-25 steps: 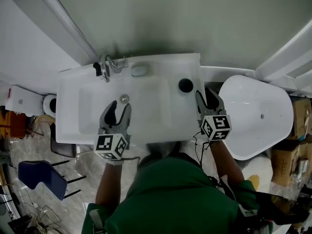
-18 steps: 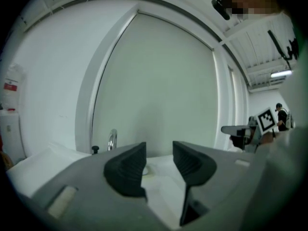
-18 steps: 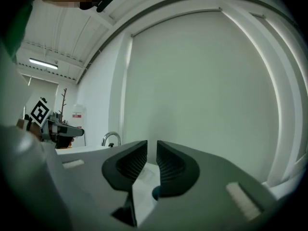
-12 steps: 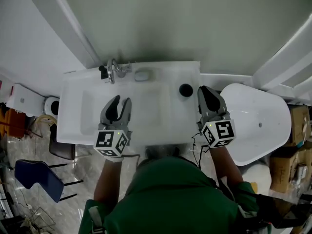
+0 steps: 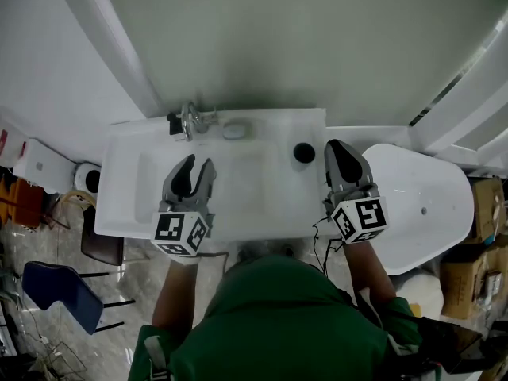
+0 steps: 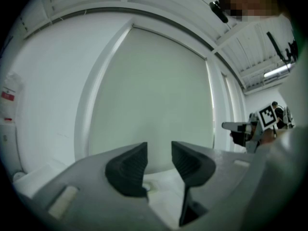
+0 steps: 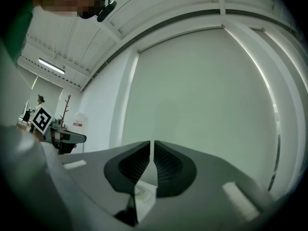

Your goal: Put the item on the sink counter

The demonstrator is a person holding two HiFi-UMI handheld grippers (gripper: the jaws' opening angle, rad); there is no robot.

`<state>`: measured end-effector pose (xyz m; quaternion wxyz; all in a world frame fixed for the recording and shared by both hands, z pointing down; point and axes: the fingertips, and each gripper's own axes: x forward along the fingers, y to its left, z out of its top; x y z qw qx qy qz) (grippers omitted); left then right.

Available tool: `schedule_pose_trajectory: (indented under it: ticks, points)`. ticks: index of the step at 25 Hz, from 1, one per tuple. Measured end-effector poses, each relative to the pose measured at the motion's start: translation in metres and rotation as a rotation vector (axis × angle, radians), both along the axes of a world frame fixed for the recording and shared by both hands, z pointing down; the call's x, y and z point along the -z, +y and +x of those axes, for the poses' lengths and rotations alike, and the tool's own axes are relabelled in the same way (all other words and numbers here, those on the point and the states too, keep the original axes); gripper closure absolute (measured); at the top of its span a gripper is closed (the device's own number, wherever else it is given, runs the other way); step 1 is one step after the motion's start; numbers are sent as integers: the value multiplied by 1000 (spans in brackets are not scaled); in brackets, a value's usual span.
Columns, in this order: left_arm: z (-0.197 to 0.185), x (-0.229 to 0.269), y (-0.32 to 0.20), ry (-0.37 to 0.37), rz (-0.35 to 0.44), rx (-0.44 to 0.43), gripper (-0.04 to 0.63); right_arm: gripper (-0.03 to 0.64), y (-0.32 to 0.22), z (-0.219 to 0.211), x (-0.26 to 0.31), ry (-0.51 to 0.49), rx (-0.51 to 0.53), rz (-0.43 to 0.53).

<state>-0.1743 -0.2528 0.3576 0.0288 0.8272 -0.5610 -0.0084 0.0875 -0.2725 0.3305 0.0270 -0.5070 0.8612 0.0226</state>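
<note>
- Tongs: your left gripper (image 5: 193,167) and right gripper (image 5: 342,152) are both closed on nothing, at the white ceramic sink counter (image 5: 119,206).
- Lift the right one away without brushing the small black round item (image 5: 304,152) on that counter.

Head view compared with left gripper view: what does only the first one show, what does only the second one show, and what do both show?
Only the head view: the faucet, a black round item on the sink counter, a blue chair and the person's green shirt.
Only the left gripper view: the ceiling with its light.
Both: the left gripper, jaws close together with nothing between them, the right gripper, the sink and the pale green wall panel.
</note>
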Motion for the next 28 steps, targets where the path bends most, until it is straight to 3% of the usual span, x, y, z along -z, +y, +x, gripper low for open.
schedule_pose_trajectory:
  ticks: [28]
  points:
    - [-3, -1, 9, -11, -17, 12, 443, 591, 6, -8, 0, -6, 55, -32]
